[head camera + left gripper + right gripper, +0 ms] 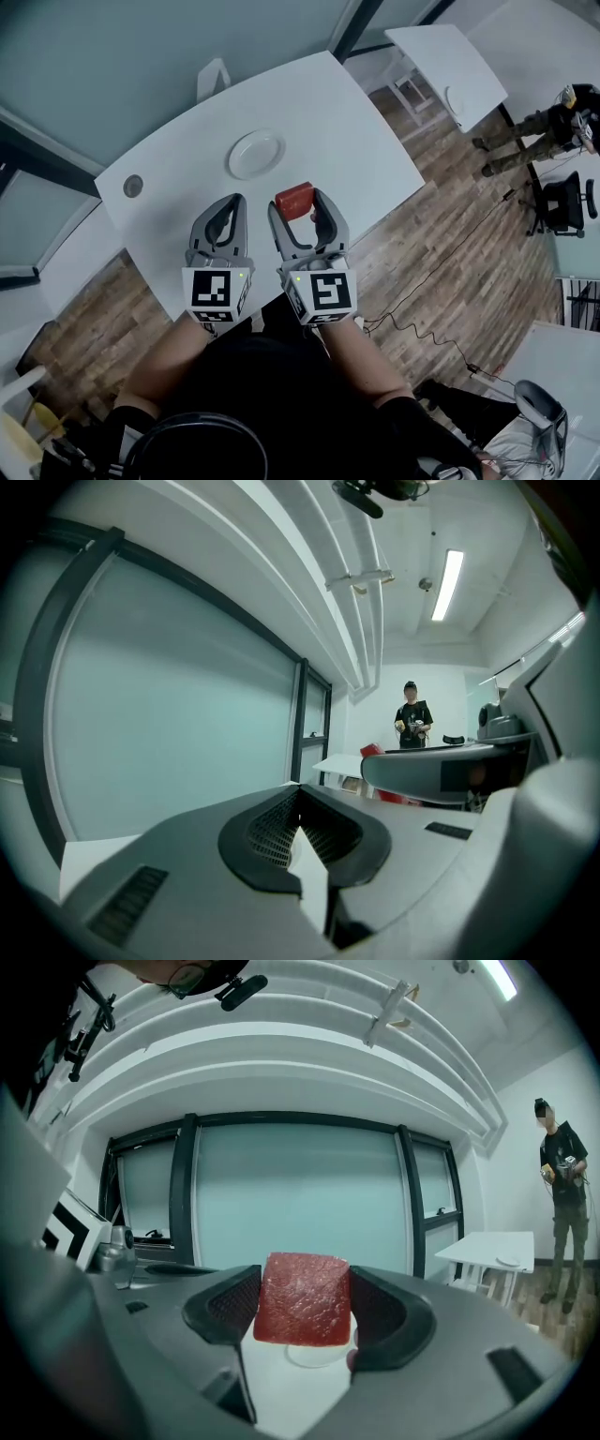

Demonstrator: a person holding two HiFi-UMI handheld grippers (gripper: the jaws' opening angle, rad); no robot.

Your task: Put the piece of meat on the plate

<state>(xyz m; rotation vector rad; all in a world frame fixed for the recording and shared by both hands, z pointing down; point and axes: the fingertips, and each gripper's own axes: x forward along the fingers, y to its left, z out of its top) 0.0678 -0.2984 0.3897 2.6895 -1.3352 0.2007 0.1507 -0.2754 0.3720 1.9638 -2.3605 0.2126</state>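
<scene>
1. Right hand-held gripper point(302, 208) point(302, 1314): jaws pinching the red, square-cut piece of meat point(293, 198) point(302, 1297), w/ one black ribbed pad on each side face. Meat sits upright btwn the tips, its flat textured face toward the camera in the right gripper view.
2. Left hand-held gripper point(228, 208) point(302, 834): jaws pressed together at the tips, nothing btwn them. Only a sliver of white shows through the gap behind the pads.
3. Both are held side by side over the near edge of the white tabletop point(356, 131), marker cubes toward the person, jaws pointing away.
4. Meat vs. round white plate point(256, 154): not on it. In the head view the meat is near the plate, off its near-right side and apart from the rim. In the right gripper view the plate's pale rim point(319, 1361) shows low behind the meat.
5. Plate lies approx. mid-tabletop.
6. Small grey round disc point(133, 186) lies near the tabletop's left corner, well apart from the plate.
7. Around the tabletop: wood-plank floor point(450, 244), w/ a black cable point(412, 328) trailing across it at right.
8. Farther out: second white table point(441, 52) at upper right and a frosted glass wall point(300, 1204). A person point(562, 1213) stands in the bg.
</scene>
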